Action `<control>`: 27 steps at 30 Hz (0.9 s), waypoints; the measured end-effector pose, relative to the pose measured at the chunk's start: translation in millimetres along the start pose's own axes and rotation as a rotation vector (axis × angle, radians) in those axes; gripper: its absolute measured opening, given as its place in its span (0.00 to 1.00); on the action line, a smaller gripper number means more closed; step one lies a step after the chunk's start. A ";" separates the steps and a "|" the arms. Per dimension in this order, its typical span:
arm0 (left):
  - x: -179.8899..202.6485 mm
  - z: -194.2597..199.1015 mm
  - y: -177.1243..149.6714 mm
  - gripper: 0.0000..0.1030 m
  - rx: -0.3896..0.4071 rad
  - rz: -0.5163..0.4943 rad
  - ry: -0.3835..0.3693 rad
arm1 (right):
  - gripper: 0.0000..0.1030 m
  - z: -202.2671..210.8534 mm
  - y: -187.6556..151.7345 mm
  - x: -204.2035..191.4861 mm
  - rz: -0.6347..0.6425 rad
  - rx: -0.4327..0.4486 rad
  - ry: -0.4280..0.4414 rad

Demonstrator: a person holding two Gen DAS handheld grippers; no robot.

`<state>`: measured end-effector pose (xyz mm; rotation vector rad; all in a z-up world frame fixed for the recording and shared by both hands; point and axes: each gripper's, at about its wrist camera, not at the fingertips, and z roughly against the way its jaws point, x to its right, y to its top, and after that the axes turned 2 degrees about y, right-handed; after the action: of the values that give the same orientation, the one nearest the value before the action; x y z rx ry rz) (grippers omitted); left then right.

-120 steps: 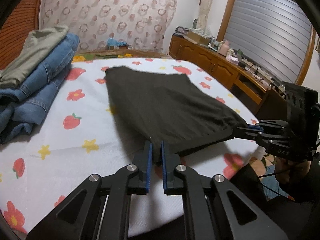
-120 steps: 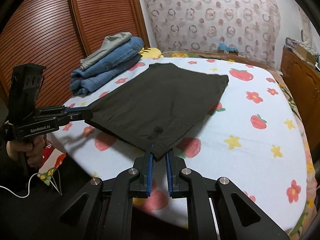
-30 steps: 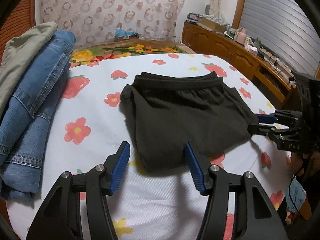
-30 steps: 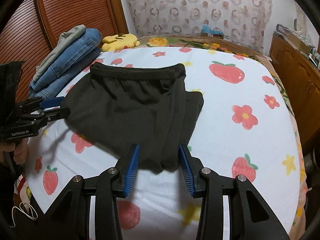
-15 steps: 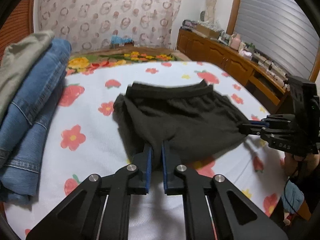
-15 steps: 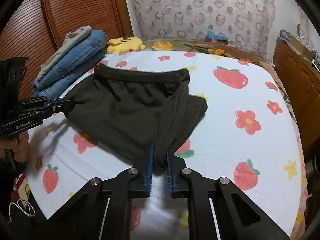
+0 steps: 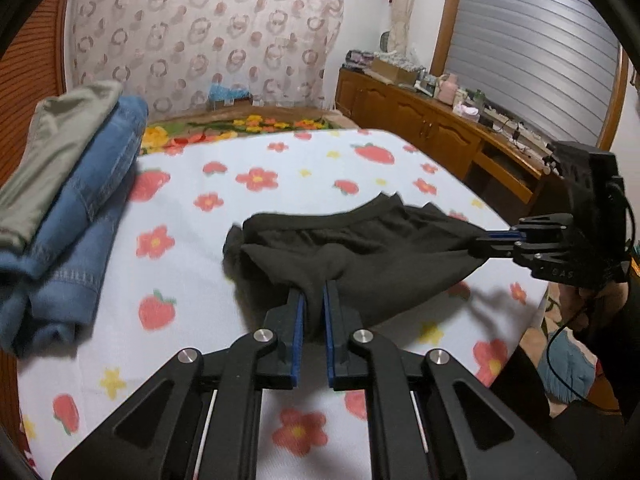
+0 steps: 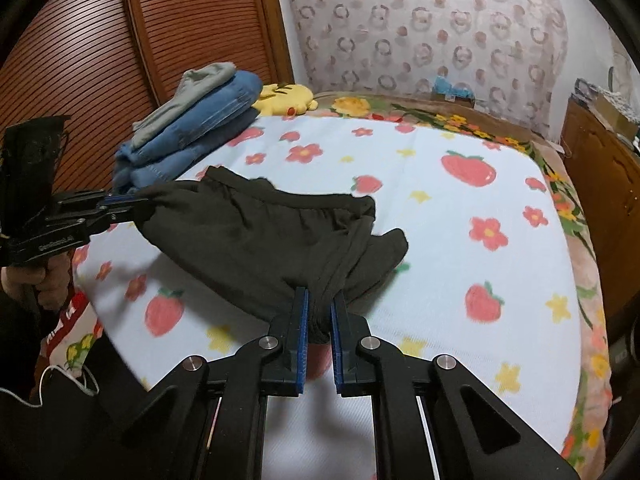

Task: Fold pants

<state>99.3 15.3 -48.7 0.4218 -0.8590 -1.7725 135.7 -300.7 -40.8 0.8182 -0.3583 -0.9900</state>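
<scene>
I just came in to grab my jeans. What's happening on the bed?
A person is folding dark pants on the strawberry-print bedspread. The left gripper and right gripper are each shut on a near corner of the partly folded pants, lifting that edge off the bed. Your folded jeans sit stacked beside them, untouched, under a grey-green garment.

dim, warm indoor light with soft shadows on the bedsheet (image 7: 248, 152) below the dark pants (image 7: 360, 256); heavy fisheye bending and black vignette at the corners; motion blur smears the sheet's prints at the lower left of both frames
</scene>
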 end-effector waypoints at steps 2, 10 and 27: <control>-0.8 -5.8 -5.4 0.10 -0.018 0.004 0.008 | 0.09 -2.2 -3.6 -1.1 0.008 -0.008 -0.008; 0.0 -9.3 -15.1 0.14 -0.033 0.002 0.017 | 0.09 -11.8 -5.4 -9.8 0.018 -0.033 -0.035; -12.5 -9.7 -3.8 0.70 -0.015 0.012 0.081 | 0.13 7.1 -15.0 -12.0 0.023 -0.016 -0.044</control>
<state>107.6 24.1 -59.5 0.4739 -0.7896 -1.7380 116.1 -298.1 -46.4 0.7771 -0.3968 -0.9892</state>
